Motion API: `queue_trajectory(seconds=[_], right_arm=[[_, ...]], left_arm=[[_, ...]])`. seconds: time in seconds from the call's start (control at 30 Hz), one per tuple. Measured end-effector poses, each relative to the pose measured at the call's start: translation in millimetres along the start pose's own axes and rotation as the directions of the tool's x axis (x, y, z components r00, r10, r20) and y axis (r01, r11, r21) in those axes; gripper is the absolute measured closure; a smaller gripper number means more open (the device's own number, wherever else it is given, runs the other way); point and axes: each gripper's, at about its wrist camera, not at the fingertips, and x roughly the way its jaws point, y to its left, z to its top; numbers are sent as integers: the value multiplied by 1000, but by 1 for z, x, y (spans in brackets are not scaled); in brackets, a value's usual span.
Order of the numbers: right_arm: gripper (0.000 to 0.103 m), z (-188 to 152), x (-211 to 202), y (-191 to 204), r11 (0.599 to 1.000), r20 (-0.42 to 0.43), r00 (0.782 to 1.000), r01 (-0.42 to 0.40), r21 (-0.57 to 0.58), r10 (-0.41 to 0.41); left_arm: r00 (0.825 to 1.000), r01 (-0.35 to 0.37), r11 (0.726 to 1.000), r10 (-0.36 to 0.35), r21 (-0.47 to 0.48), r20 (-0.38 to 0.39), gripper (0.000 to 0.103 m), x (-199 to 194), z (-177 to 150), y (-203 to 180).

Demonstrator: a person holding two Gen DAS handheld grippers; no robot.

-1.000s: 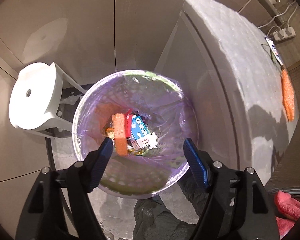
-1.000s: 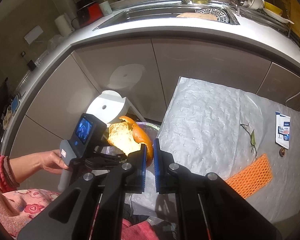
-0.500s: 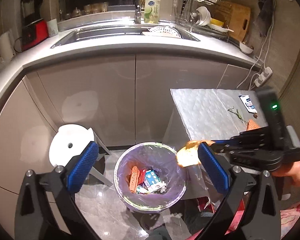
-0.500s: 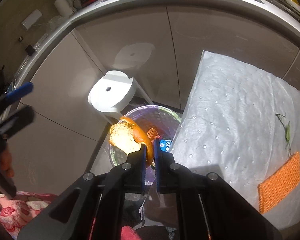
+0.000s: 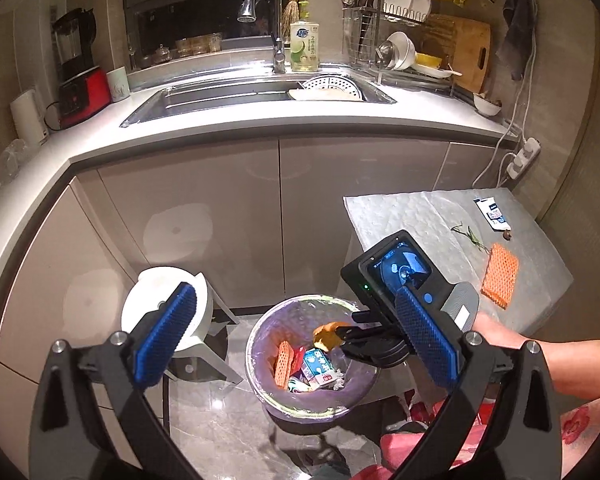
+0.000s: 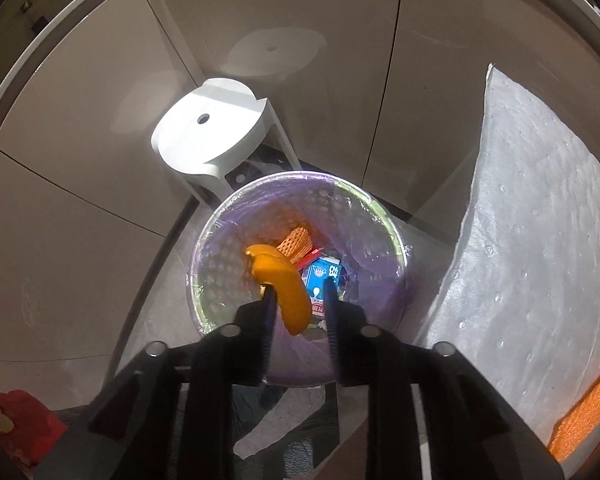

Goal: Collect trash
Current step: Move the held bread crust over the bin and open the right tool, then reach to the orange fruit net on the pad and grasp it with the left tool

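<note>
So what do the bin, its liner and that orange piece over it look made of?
Bin: apparently rigid perforated plastic; hole pattern shows through. Liner: thin glossy purple film, crinkled and translucent. Orange piece: likely citrus peel, smooth orange outside, pale inside, between the opened right gripper jaws.

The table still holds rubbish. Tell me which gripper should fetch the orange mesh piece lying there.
Left. The left gripper is open and empty, facing the table where the orange mesh piece lies. The right gripper points into the bin, its jaws just opening, the orange peel between them.
</note>
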Motion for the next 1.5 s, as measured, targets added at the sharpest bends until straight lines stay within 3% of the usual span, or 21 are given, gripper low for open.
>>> queue_trajectory(seconds=[0.03, 0.2, 0.37, 0.5, 0.7, 0.9, 1.1, 1.2, 1.33, 1.43, 1.5], right_arm=[[49, -1, -2, -1, 1000, 9, 1000, -4, 8, 4], [37, -2, -28, -14, 999, 75, 997, -25, 48, 21], [15, -7, -73, -48, 985, 179, 984, -51, 163, 21], [10, -21, -119, -87, 960, 266, 964, -76, 268, 2], [5, -62, -190, -156, 908, 387, 911, -35, 417, -143], [3, -119, -237, -217, 835, 379, 868, 70, 546, -320], [3, -164, -254, -274, 754, 342, 858, 78, 652, -384], [3, -182, -258, -294, 732, 325, 857, 86, 676, -400], [3, -204, -267, -322, 708, 299, 857, 103, 698, -419], [3, -221, -276, -340, 689, 280, 855, 118, 715, -437], [3, -231, -282, -350, 677, 270, 853, 125, 726, -447]], left_arm=[[1000, -3, 1000, 3, 4, 2, 8, 0, 0, 0], [1000, 1, 1000, -1, 6, 2, 8, 0, 1, -4], [1000, 19, 1000, -19, 20, 1, 8, 3, 5, -14], [999, 35, 999, -35, 35, -2, 8, 7, 10, -26], [996, 88, 995, -88, 54, -12, 8, 19, 25, -50], [981, 194, 975, -190, 110, -51, 8, 41, 37, -99], [938, 346, 912, -328, 220, -113, 8, 71, 45, -176], [901, 433, 864, -403, 258, -163, 8, 93, 44, -218], [828, 556, 792, -501, 253, -251, 8, 132, 38, -267], [799, 592, 769, -524, 240, -295, 8, 162, 27, -298], [797, 590, 769, -508, 244, -326, 8, 182, 18, -317]])
